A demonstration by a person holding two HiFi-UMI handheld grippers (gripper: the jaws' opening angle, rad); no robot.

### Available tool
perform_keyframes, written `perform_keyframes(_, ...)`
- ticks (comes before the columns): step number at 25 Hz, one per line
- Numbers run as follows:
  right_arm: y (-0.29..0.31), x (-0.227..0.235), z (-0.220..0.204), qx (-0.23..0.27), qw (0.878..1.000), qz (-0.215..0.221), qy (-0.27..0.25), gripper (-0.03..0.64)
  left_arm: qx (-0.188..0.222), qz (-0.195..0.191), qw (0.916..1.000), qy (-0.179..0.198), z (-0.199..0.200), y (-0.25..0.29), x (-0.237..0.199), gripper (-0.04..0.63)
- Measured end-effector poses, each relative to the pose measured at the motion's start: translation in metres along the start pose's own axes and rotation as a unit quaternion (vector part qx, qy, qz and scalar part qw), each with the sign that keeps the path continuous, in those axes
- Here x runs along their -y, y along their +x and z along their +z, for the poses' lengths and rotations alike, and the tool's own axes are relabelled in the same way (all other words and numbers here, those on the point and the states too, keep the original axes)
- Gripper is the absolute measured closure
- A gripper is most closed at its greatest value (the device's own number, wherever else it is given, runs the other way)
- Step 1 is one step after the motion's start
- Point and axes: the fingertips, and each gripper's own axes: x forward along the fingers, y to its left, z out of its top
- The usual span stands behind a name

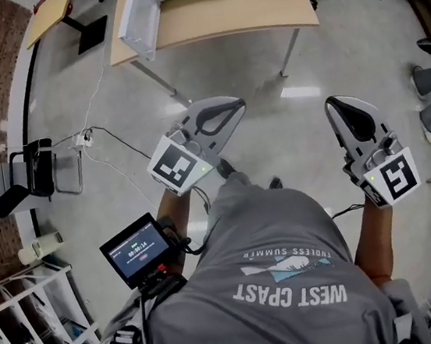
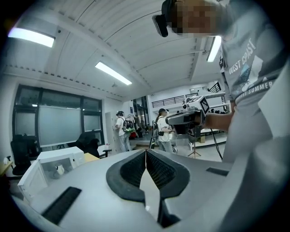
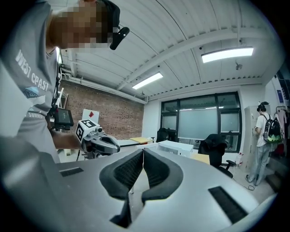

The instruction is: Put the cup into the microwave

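Left claw point(image 2: 146, 153): grey jaws pressed together, nothing between. Right claw point(image 3: 143, 152): likewise closed, empty. Both held before person, well apart from tan wooden surface point(image 1: 257, 8). White microwave point(image 2: 61, 156) at surface's left end, door point(image 2: 28, 181) swung open. Small white cup point(image 2: 60, 169) apparently inside cavity, barely discernible.

Left gripper point(image 2: 146, 153): jaws together, the ridged pads meeting along one line, nothing between them; beyond the jaws, at left, a white microwave point(image 2: 61, 158) stands on a tabletop point(image 2: 92, 157), its door point(image 2: 31, 180) swung open; a small pale object in the cavity is too small to identify; at right, the person's hand point(image 2: 209, 121) holds the right gripper point(image 2: 168, 120) roughly level, well apart from the microwave; a bystander with a backpack point(image 2: 122, 129) and a bystander in a cap point(image 2: 163, 131) stand in the background.
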Motion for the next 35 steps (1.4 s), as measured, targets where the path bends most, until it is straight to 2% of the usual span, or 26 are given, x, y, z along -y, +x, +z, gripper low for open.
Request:
perform_keyframes(6, -0.070, -0.014, -0.014, 0.007, 1.000, 0.003, 0.005, 0.598, -0.015, 0.014, 0.9998, -0.005, 0.001, 0.004, 0.073, 0.574)
perform_keyframes(13, -0.096, -0.025, -0.024, 0.008, 1.000, 0.024, 0.011, 0.598, -0.024, 0.042, 0.9987, -0.015, 0.002, -0.006, 0.104, 0.574)
perform_keyframes(20, -0.111, -0.033, -0.019, 0.008, 0.999, 0.036, 0.014, 0.598, -0.039, 0.052, 0.9978, -0.016, 0.012, -0.011, 0.125, 0.574)
perform_keyframes(25, -0.123, -0.016, -0.014, 0.002, 0.999, 0.025, 0.029, 0.598, -0.068, 0.048, 0.9962, -0.028, 0.018, 0.002, 0.128, 0.574)
perform_keyframes(27, -0.119, -0.014, -0.020, -0.004, 0.999, 0.030, 0.023, 0.598, -0.060, 0.048, 0.9967, -0.026, 0.019, 0.002, 0.123, 0.574)
perform_keyframes(30, -0.106, -0.029, -0.036, -0.009, 0.999, 0.039, 0.028, 0.598, -0.039, 0.046, 0.9982, -0.001, 0.009, -0.010, 0.119, 0.574)
perform_keyframes(35, -0.096, -0.041, -0.050, -0.014, 0.998, 0.048, 0.037, 0.598, -0.040, 0.050, 0.9979, -0.007, -0.005, -0.020, 0.119, 0.574)
